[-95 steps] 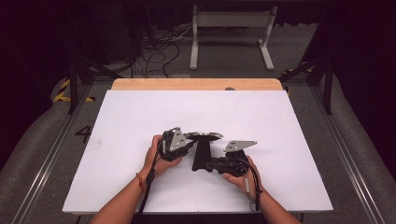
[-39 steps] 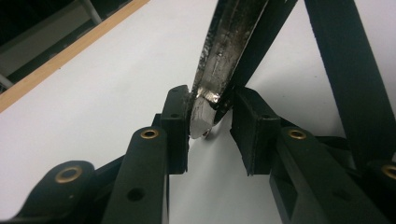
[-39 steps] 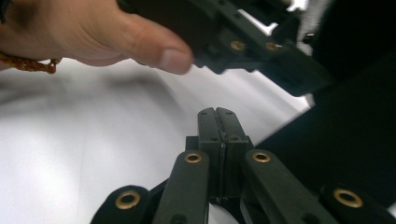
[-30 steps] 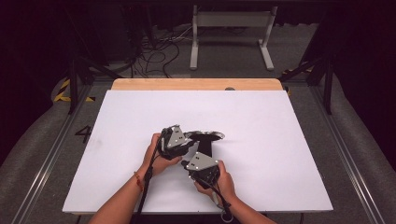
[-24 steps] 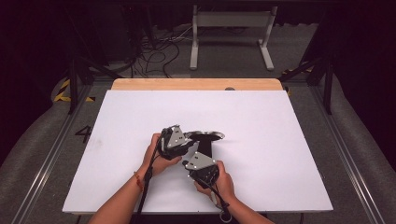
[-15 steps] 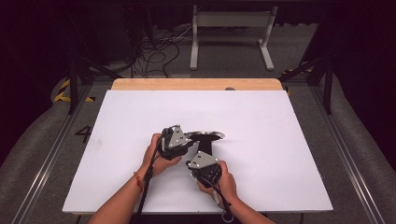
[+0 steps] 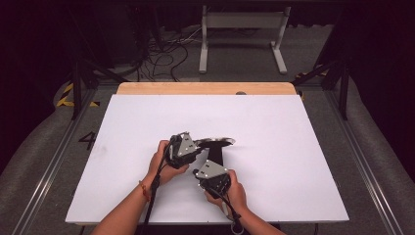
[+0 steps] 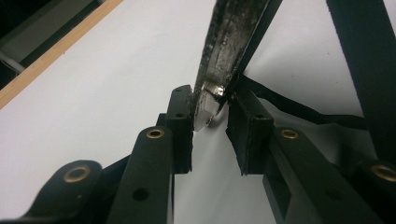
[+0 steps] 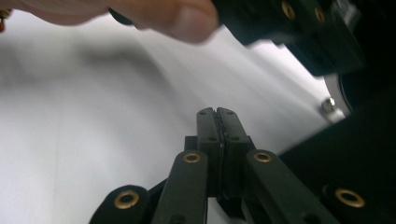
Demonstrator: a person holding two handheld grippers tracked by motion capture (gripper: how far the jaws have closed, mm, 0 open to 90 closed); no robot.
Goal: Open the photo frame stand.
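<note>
Two hand-held grippers working close together near the middle of the white bench [image 7: 293,147], a bit toward the near edge. Left gripper [image 7: 182,147] sitting just left of a black stand thing with a silvery round plate [image 7: 215,143] on top; right gripper [image 7: 211,175] just below and right of the left one, near the foot of that stand. Up close from the left gripper view: fingers [image 8: 180,121] parted a little around the shiny, scuffed metal edge of the plate [image 8: 224,51], left pad touching it or nearly so, right pad right beside it, so closing on the plate but can't say for sure it's actually pinched. Black strut of the stand [image 8: 359,56] rising just right of the plate. From the right gripper view: fingers [image 9: 208,123] clenched fully together with nothing between them, hovering over bare bench, a blurry thumb [image 9: 177,16] up top.
</note>
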